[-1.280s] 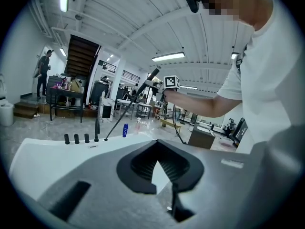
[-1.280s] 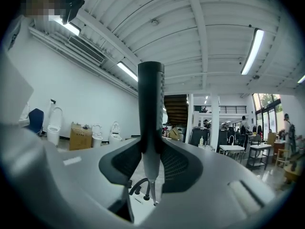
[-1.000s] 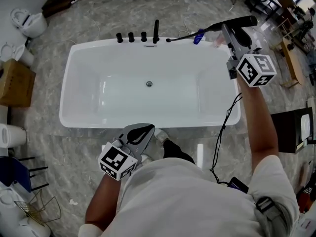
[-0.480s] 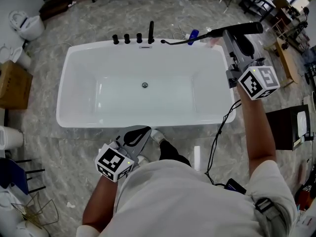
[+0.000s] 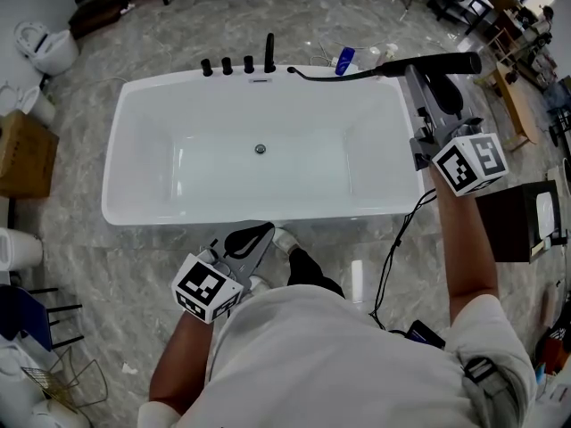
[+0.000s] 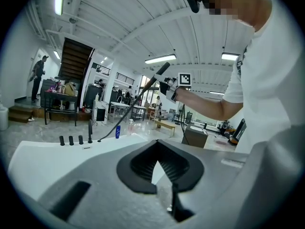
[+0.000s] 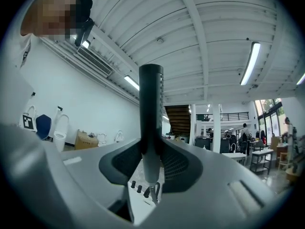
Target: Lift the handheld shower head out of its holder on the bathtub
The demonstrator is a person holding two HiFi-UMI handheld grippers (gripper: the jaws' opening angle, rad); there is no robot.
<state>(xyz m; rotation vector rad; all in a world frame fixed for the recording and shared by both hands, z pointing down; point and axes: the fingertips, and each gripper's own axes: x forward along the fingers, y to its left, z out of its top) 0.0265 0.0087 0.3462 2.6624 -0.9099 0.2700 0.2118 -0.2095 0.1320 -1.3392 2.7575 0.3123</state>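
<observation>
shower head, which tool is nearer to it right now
Right. The right tool grips the shower head, held by the bathtub's far right corner. The left tool sits at the near rim, far from it, empty.

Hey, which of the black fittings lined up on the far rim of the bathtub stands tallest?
The slim black post at the row's right end, beside the base of the black hose. The three black knobs to its left are short stubs.

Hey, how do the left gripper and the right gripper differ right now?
The right gripper is shut on the shower head; the left gripper is shut on nothing. The right gripper is high over the bathtub's right end; the left gripper sits low by its near rim. Both bear a marker cube.
</observation>
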